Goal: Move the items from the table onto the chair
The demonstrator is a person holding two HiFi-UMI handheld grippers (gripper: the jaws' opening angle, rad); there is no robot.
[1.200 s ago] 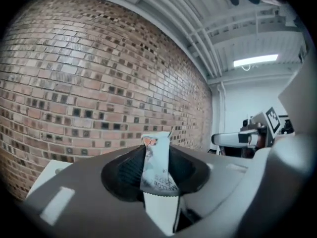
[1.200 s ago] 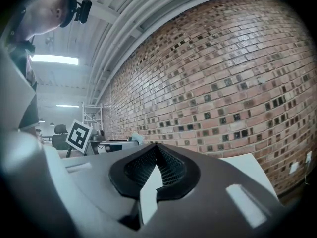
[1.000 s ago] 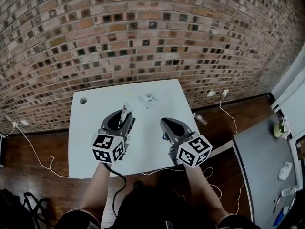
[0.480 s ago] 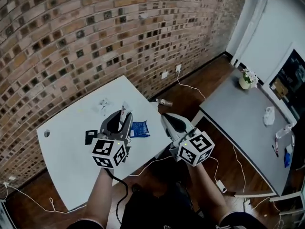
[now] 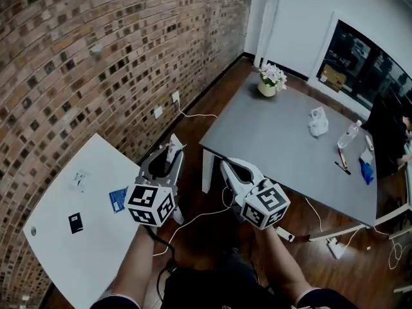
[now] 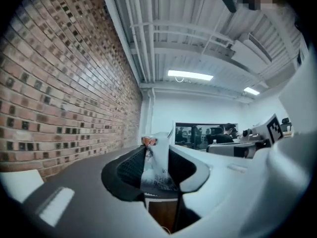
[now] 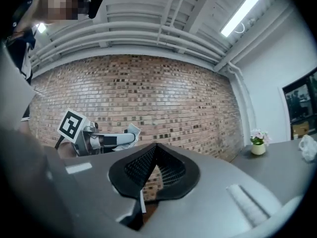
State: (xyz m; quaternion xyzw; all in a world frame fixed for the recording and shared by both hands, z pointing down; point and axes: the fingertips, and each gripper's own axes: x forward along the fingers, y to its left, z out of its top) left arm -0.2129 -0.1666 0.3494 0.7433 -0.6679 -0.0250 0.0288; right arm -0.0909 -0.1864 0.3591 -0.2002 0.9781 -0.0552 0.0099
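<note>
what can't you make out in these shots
- Packet in the left gripper: its print is too small and blurred in the left gripper view, and the jaws cover its sides.
- Small white item on the white table: too small to name, head view.
- Blue item on the grey table: too small to name, head view.

Rough brick wall (image 5: 96, 44), glossy wooden floor (image 5: 224, 90), matt white table (image 5: 58, 250), crinkled plastic packet (image 6: 156, 158)

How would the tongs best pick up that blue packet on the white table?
Likely by one edge, coming down at a slant. The blue packet lies flat on the white table, so there is no height to squeeze; only a thin edge can be pinched.
</note>
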